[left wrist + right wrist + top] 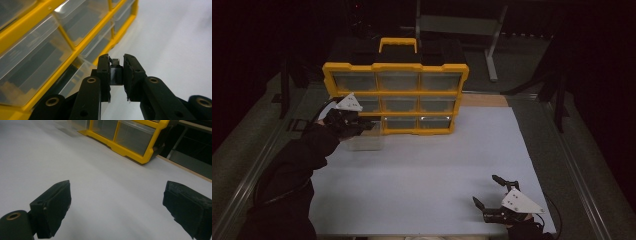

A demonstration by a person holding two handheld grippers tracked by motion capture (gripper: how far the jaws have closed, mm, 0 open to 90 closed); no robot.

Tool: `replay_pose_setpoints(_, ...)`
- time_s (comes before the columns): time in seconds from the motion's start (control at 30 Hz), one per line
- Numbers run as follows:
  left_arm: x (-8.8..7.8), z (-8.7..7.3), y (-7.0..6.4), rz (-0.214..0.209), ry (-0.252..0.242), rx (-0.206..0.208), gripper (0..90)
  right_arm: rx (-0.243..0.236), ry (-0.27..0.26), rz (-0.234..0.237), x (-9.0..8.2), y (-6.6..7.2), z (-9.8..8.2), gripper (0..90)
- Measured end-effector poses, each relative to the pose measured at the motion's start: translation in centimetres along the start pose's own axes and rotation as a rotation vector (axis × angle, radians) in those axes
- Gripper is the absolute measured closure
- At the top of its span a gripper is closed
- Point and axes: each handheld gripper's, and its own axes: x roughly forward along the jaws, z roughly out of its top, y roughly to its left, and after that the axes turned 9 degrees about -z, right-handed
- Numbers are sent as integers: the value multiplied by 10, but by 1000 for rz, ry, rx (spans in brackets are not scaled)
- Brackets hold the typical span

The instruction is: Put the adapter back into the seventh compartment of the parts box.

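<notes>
A yellow organizer (396, 93) with clear drawers stands upright at the back of the white sheet; it also fills the left of the left gripper view (75, 48). A clear drawer (364, 141) sits pulled out in front of its bottom-left slot. My left gripper (374, 123) is shut on the drawer's front tab (115, 72), the jaws (116, 60) pinching it from both sides. My right gripper (485, 189) rests near the sheet's front right, open, with nothing between its pads (117, 192).
The white sheet (437, 165) covers the table between the organizer and the front edge. The organizer's right corner (147, 155) lies ahead in the right gripper view. A grey metal frame (492, 45) stands behind the table. Dark rails run along both sides.
</notes>
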Motion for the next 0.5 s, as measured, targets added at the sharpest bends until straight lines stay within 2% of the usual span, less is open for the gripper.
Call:
replay_pose_setpoints(0.17, 2, -4, 5, 27, -21, -36, 767, 0, 0, 1, 0, 0, 0, 82)
replay_pose_setpoints(0.2, 4, -6, 7, 54, -30, -52, 767, 0, 0, 0, 0, 0, 0, 83)
replay_pose_setpoints(0.5, 15, -21, 14, 97, -94, -115, 767, -2, 1, 1, 0, 0, 0, 83)
